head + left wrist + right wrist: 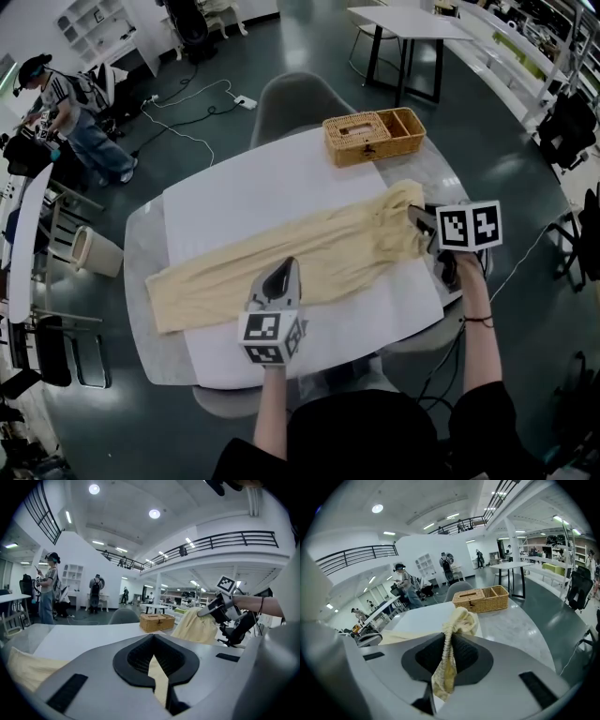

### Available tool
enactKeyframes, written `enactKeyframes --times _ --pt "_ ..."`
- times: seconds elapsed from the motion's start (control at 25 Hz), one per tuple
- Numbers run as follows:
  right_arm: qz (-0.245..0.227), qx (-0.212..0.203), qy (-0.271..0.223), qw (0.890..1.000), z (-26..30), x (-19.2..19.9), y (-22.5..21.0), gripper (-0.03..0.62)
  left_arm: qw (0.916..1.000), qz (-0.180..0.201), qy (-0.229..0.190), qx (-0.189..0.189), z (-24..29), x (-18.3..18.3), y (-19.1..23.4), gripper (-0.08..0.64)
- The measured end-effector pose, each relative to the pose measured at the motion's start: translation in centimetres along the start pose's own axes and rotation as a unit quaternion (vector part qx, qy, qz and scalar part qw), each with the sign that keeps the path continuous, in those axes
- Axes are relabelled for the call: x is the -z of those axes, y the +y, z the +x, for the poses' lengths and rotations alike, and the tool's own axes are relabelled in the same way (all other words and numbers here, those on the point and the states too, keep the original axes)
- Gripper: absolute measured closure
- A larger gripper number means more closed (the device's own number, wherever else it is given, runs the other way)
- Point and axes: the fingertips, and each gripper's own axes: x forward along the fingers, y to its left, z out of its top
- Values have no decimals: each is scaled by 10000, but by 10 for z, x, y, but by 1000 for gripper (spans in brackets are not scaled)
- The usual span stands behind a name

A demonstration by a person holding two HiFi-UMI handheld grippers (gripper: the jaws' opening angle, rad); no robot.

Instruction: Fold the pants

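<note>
Cream pants point(281, 258) lie stretched across the table in front of us, legs to our left and waist to our right. We judge that the fold is just starting, with both ends taken up.

The right gripper point(447, 644) has its jaws closed on the bunched elastic waistband point(461, 620), and that end hangs from it above the sheet. The left gripper point(152, 660) sits at the near edge of the legs, about midway along. Its jaws are closed with a thin sliver of cream cloth pinched between the pads.

To do this step well, we would:
- keep both grips firm and the cloth taut between them;
- carry the two held points together so the edges line up;
- lay the fabric down flat, without dragging the free leg ends into wrinkles.

Around us is a large, bright hall with a dark floor, white desks and shelves, and a railed upper gallery. A person point(70, 112) stands at a desk far to our left.

The pants rest on a white sheet point(244, 187) spread over a rounded pale table point(141, 244). A grey chair point(300, 94) stands at the far side. A wicker basket point(375, 136) sits at the table's far right, just beyond the waist end and apart from it.
</note>
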Motion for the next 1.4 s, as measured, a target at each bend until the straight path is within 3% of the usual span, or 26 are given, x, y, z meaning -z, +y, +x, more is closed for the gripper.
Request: enactKeyframes --times 0.44,1.0,1.4 --pt "-135 -42 -279 9995 6 -4 117 543 9997 -72 -181 -111 -90 6 76 546" --pt "-268 -205 -437 9985 34 -10 222 543 9994 -242 -248 -56 -148 21 141 546" --pt "-352 -562 -495 9966 56 -25 288 543 9990 -350 -244 -138 -175 21 181 546"
